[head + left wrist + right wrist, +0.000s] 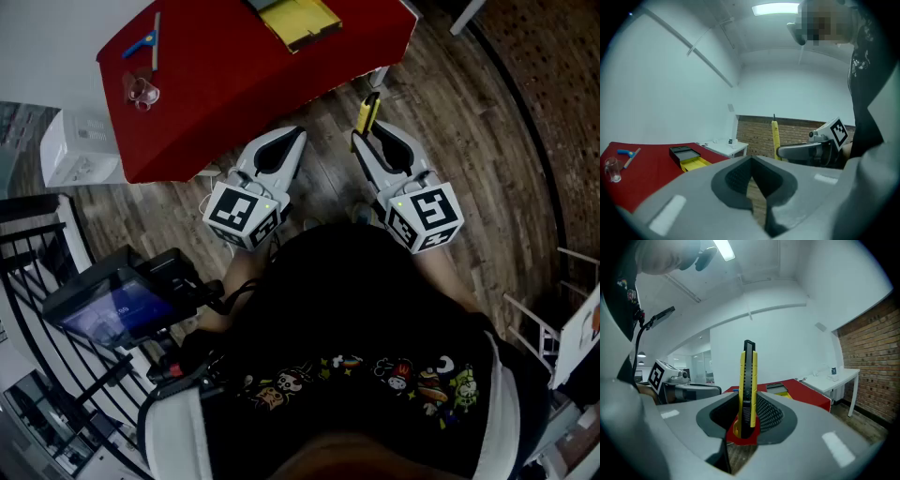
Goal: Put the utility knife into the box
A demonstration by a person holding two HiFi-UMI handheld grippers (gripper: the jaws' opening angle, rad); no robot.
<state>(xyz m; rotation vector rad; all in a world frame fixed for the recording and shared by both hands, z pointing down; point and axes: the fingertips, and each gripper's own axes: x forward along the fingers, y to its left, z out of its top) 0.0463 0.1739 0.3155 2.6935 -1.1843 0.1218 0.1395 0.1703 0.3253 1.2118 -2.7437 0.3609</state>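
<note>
One utility knife (748, 380) gripped upright by right gripper (749, 404) fingers, left gripper (751, 162) fingers closed

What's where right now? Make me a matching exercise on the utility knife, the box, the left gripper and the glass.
1 utility knife
2 box
3 left gripper
4 glass

A yellow, at the red table's far edge
B shut, nothing between its jaws
C held upright in the right gripper
D near the red table's left edge

Pairs: 1-C, 2-A, 3-B, 4-D
</note>
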